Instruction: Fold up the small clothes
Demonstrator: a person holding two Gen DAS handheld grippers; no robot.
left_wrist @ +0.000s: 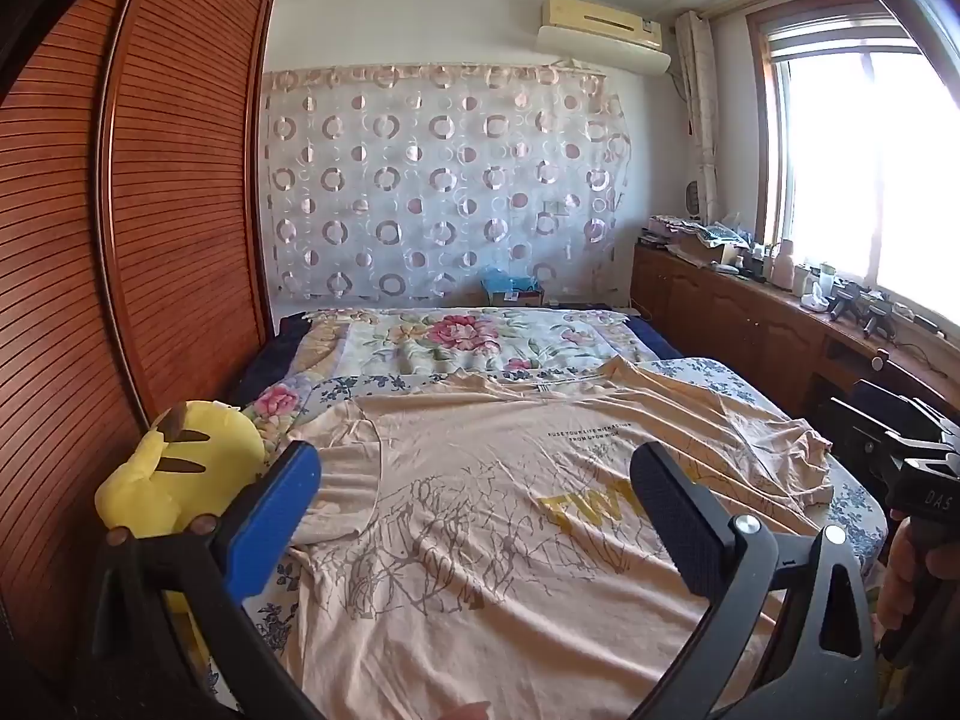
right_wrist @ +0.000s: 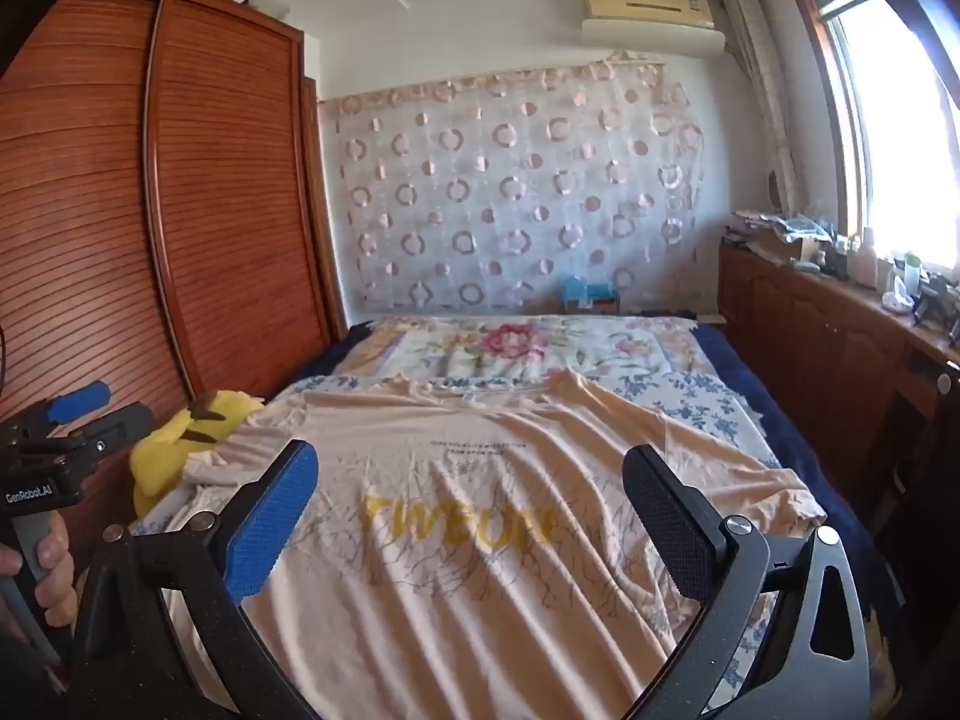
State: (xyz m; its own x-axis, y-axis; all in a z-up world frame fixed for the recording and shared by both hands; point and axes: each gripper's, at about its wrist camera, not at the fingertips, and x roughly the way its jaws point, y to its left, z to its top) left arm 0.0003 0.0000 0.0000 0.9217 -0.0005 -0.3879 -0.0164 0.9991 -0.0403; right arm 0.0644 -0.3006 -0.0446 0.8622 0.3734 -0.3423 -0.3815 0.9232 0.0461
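Observation:
A peach T-shirt [left_wrist: 480,516] with yellow letters and a grey line print lies spread face up on the bed; it also shows in the right wrist view [right_wrist: 480,516]. Its right sleeve side is rumpled. My left gripper [left_wrist: 474,504] is open and empty, held above the shirt's near part. My right gripper [right_wrist: 474,510] is open and empty too, above the shirt's lower middle. The left gripper's body shows at the left edge of the right wrist view [right_wrist: 54,438], and the right gripper's body shows at the right edge of the left wrist view [left_wrist: 900,456].
A yellow plush toy [left_wrist: 174,480] lies at the bed's left edge beside the brown slatted wardrobe [left_wrist: 120,240]. A floral quilt [left_wrist: 456,336] covers the far end of the bed. A wooden cabinet [left_wrist: 750,324] with clutter runs along the window on the right.

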